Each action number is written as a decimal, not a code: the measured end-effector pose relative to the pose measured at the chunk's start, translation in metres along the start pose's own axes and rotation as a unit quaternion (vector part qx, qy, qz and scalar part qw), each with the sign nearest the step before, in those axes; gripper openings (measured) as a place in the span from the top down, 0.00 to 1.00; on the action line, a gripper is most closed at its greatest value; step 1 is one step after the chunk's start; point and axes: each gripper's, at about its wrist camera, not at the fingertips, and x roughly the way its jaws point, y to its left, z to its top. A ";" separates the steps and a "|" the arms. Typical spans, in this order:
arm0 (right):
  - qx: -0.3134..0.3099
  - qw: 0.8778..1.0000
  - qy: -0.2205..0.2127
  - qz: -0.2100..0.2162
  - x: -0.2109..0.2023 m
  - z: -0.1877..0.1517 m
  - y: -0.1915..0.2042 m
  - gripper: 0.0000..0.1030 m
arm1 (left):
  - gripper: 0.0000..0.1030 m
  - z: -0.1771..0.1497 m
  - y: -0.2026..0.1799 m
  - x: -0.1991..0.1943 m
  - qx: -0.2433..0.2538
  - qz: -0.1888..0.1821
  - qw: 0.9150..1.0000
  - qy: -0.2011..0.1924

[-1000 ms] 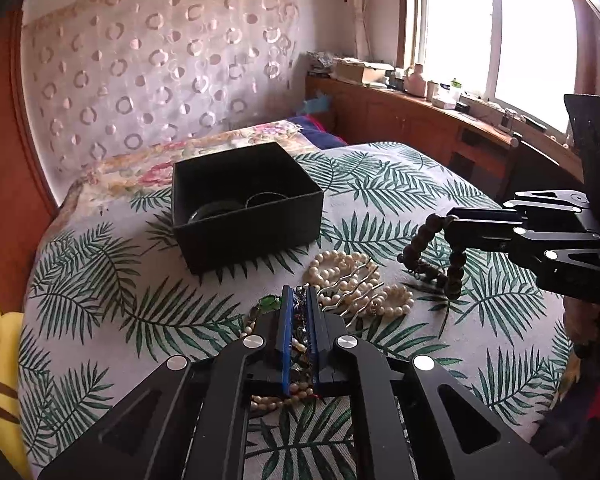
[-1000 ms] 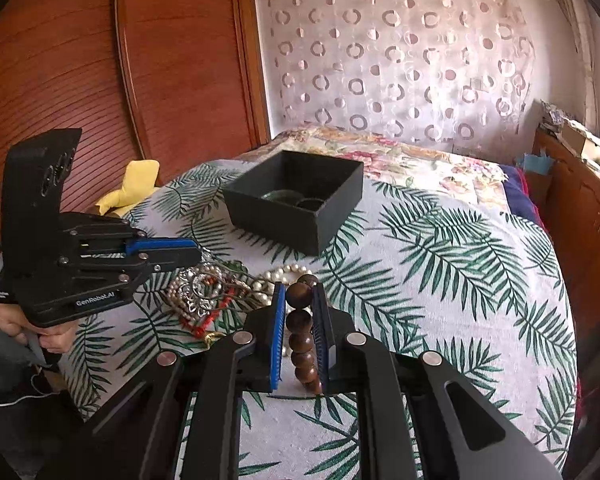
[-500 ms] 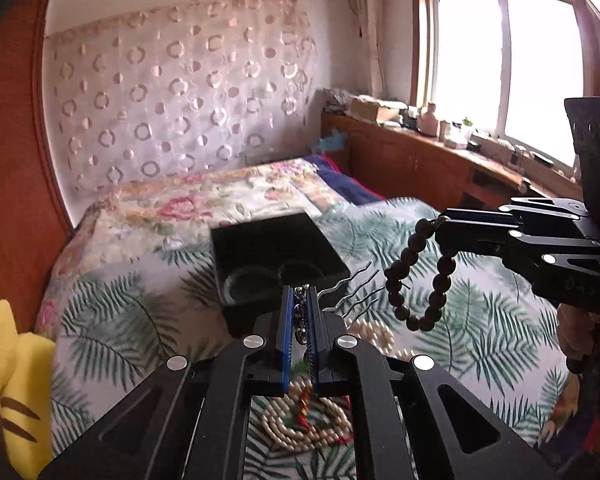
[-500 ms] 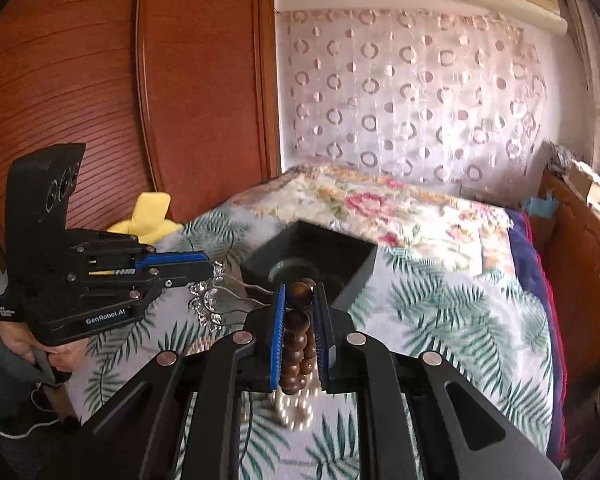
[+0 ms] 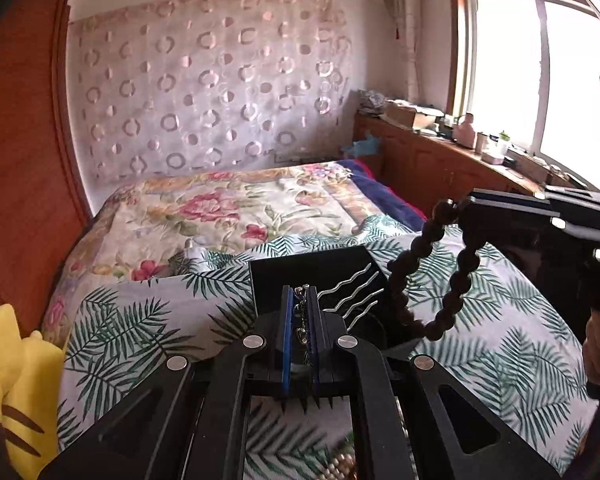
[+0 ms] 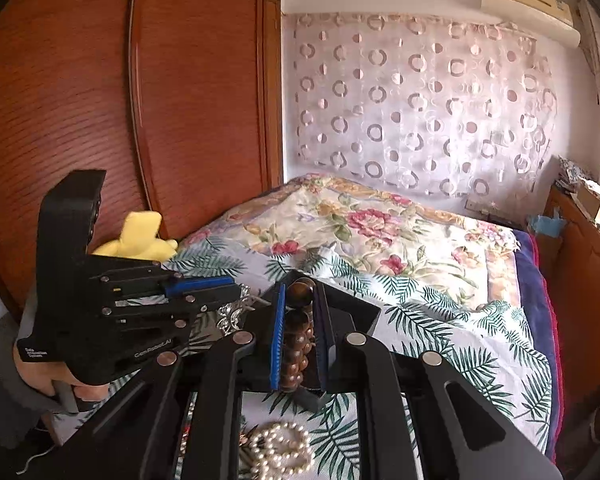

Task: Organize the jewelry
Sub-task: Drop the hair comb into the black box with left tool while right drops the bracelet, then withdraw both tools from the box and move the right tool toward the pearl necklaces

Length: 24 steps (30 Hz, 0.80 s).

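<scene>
The left gripper [image 5: 300, 300] is clenched on a silver hair comb [image 5: 350, 290], its wavy prongs fanning out to the right over the black box [image 5: 312, 270]. The right gripper [image 6: 298, 312] grips a loop of dark wooden beads [image 5: 432, 276], which hangs free from its jaws above the box's right edge. Both pieces are lifted clear of the bed [image 5: 140, 320], with the box directly beneath and ahead of the two grippers. A pearl strand [image 6: 284, 454] lies on the leaf-print cover below the right gripper, not yet collected.

The step in hand looks like delivery into the box. To do it well, bring each piece over its own recess before lowering (the box seems to have round wells inside, though only a dark curve of one shows here). The bead loop swings, so let it settle and lower it until the bottom beads touch down before letting go; otherwise it may drape over the rim. The comb's prongs point toward the beads, so release one piece at a time and keep the two apart, or the prongs could snag the loop.
</scene>
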 end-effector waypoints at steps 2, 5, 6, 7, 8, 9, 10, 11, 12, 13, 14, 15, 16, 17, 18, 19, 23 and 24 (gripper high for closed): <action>0.003 1.000 0.011 -0.003 0.014 -0.002 -0.002 0.85 | 0.95 0.000 0.002 0.014 -0.004 0.001 1.000 0.011; 0.013 0.999 0.034 -0.006 0.037 -0.009 -0.007 0.85 | 0.94 -0.002 0.003 0.028 -0.005 0.005 1.000 0.025; 0.017 0.999 0.042 -0.006 0.044 -0.012 -0.008 0.85 | 0.94 -0.002 0.003 0.031 -0.005 0.005 1.000 0.028; 0.022 0.998 0.050 -0.005 0.052 -0.015 -0.010 0.85 | 0.94 -0.003 0.004 0.033 -0.007 0.003 0.999 0.032; 0.028 0.998 0.056 -0.004 0.057 -0.018 -0.012 0.85 | 0.94 -0.003 0.004 0.034 -0.008 0.004 0.999 0.033; 0.032 0.998 0.060 -0.002 0.061 -0.021 -0.013 0.85 | 0.91 -0.004 0.004 0.034 -0.010 0.005 1.000 0.029; 0.037 0.997 0.066 0.001 0.066 -0.024 -0.014 0.85 | 0.86 -0.004 0.005 0.032 -0.012 0.005 1.000 0.026; 0.038 0.997 0.069 0.001 0.068 -0.026 -0.014 0.85 | 0.83 -0.004 0.006 0.031 -0.013 0.004 1.000 0.025; 0.039 0.997 0.069 -0.001 0.069 -0.029 -0.014 0.85 | 0.77 -0.004 0.007 0.028 -0.015 0.004 1.000 0.023; 0.038 0.997 0.069 -0.001 0.070 -0.030 -0.013 0.85 | 0.68 -0.004 0.009 0.025 -0.015 0.006 1.000 0.021; 0.037 0.997 0.069 0.001 0.070 -0.030 -0.014 0.85 | 0.65 -0.005 0.010 0.020 -0.016 0.007 1.000 0.018; 0.036 0.997 0.068 0.000 0.070 -0.030 -0.014 0.80 | 0.60 -0.005 0.010 0.019 -0.017 0.008 1.000 0.016; 0.038 0.997 0.064 -0.003 0.068 -0.030 -0.015 0.77 | 0.58 -0.006 0.011 0.015 -0.019 0.008 1.000 0.015; 0.040 0.997 0.059 -0.001 0.066 -0.030 -0.015 0.75 | 0.56 -0.008 0.013 0.010 -0.021 0.008 1.000 0.013; 0.043 0.998 0.056 0.002 0.065 -0.028 -0.017 0.72 | 0.52 -0.009 0.013 0.007 -0.022 0.008 1.000 0.012; 0.043 0.998 0.050 0.005 0.061 -0.027 -0.016 0.70 | 0.49 -0.012 0.014 0.003 -0.022 0.007 1.000 0.010; 0.029 0.999 0.042 0.003 0.049 -0.025 -0.011 0.70 | 0.38 -0.022 0.015 -0.009 -0.025 0.000 1.000 0.005; 0.025 0.999 0.042 0.003 0.045 -0.026 -0.009 0.70 | 0.34 -0.025 0.016 -0.012 -0.025 -0.001 1.000 0.004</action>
